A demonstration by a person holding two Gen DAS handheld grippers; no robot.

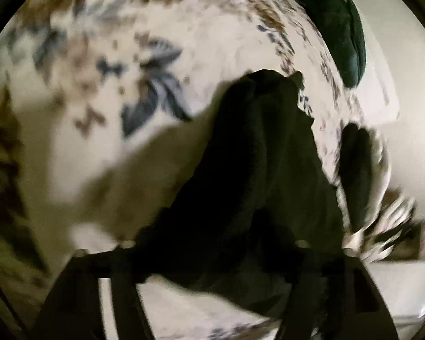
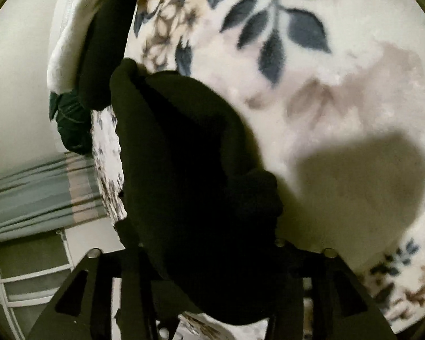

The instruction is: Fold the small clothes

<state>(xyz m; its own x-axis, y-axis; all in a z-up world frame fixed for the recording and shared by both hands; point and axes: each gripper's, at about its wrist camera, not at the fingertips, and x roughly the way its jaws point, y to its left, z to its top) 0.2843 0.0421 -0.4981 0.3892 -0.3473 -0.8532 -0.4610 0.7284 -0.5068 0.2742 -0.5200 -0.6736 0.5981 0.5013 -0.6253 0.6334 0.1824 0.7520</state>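
Your left hand-held gripper (image 1: 212, 257) has the black garment (image 1: 257, 155) between its fingers, and the cloth drapes over them and runs away from the camera onto the blanket (image 1: 104, 56). The picture is dark and blurred there, so I cannot tell if the pads really press on the cloth or only stand around it. It is the same for your right hand-held gripper (image 2: 209, 257): the garment (image 2: 184, 155) fills the gap between its fingers and hides the tips, so I cannot tell if it pinches. The garment lies on the bed near the blanket's edge, where the floral cover ends and a green cushion (image 2: 70, 119) and a striped cloth (image 2: 42, 184) show beyond it. The fold looks only begun, because the cloth is bunched and not flat. The main risk, I think, is that one side slips out if the pinch is weak, and then the fold falls crooked. A second risk is that you catch the fluffy blanket together with the garment, since both are soft and touching. Also, close to the edge, a loose end could slide off the bed.
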